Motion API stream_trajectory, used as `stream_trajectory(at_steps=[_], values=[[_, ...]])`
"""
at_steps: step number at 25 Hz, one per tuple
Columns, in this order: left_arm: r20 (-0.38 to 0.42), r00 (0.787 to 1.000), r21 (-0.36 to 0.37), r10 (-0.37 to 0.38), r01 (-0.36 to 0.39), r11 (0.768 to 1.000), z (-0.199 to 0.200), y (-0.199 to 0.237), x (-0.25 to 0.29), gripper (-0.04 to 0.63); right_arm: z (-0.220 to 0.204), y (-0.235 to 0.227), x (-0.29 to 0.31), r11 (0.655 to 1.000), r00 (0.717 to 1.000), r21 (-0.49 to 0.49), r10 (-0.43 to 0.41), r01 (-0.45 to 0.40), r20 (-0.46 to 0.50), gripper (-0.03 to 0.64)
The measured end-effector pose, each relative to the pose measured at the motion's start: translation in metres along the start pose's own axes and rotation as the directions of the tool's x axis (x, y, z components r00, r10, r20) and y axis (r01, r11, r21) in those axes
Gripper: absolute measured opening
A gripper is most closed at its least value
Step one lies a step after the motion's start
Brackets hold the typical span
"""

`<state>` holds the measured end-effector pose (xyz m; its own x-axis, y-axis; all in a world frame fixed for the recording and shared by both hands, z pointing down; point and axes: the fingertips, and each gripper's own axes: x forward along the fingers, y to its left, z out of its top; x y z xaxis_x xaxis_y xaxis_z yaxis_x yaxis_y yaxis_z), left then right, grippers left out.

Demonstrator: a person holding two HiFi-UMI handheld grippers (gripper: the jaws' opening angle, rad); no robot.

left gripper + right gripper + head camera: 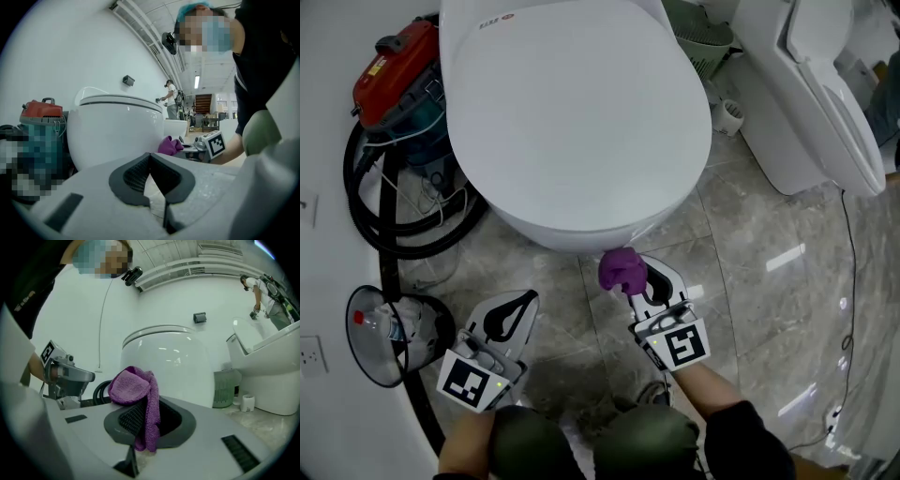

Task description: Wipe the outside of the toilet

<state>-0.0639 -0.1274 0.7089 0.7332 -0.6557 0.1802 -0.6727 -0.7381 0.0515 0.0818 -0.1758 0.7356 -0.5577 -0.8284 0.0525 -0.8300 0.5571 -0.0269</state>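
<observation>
Now the right gripper (634,284) pinches a soft, limp cloth (622,269) below its wad, close at the toilet (581,122) bowl's front, probably the right hold for rubbing slick, rigid porcelain, while the left gripper (528,298) hangs closed and empty nearby.

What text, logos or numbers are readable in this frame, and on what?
Nothing reads clearly.
Red logo on the toilet lid: too small to read.
Yellow label on the red vacuum: blurred, unreadable.
Left gripper's cube and right gripper's cube: square marker patterns, no letters.
</observation>
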Motion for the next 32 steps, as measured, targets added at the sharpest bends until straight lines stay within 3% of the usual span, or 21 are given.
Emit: stream_trajectory(at_steps=[8,11,17,26,32], values=[[-0.026,1.0,0.007,-0.006,0.006,1.0,-0.002,-0.007,0.007,0.002,-0.013,-0.114,-0.01,0.974,0.974,0.005,-0.227,0.227,-0.013,0.044],[-0.04,0.999,0.015,-0.02,0.02,1.0,-0.005,-0.011,0.012,0.002,-0.015,-0.146,0.002,0.959,0.959,-0.031,-0.283,0.282,-0.02,0.044],[-0.048,0.999,0.019,-0.022,0.023,1.0,-0.005,-0.014,0.012,0.002,-0.026,-0.195,0.018,0.922,0.921,0.026,-0.385,0.386,-0.054,0.044],[-0.04,0.999,0.004,-0.016,0.016,1.0,-0.007,-0.006,0.007,0.001,-0.025,-0.187,0.002,0.92,0.919,0.035,-0.388,0.391,-0.073,0.044],[-0.033,0.999,-0.01,-0.008,0.008,1.0,-0.007,0.0,0.003,0.001,-0.021,-0.131,-0.046,0.948,0.946,-0.017,-0.318,0.318,-0.067,0.044]])
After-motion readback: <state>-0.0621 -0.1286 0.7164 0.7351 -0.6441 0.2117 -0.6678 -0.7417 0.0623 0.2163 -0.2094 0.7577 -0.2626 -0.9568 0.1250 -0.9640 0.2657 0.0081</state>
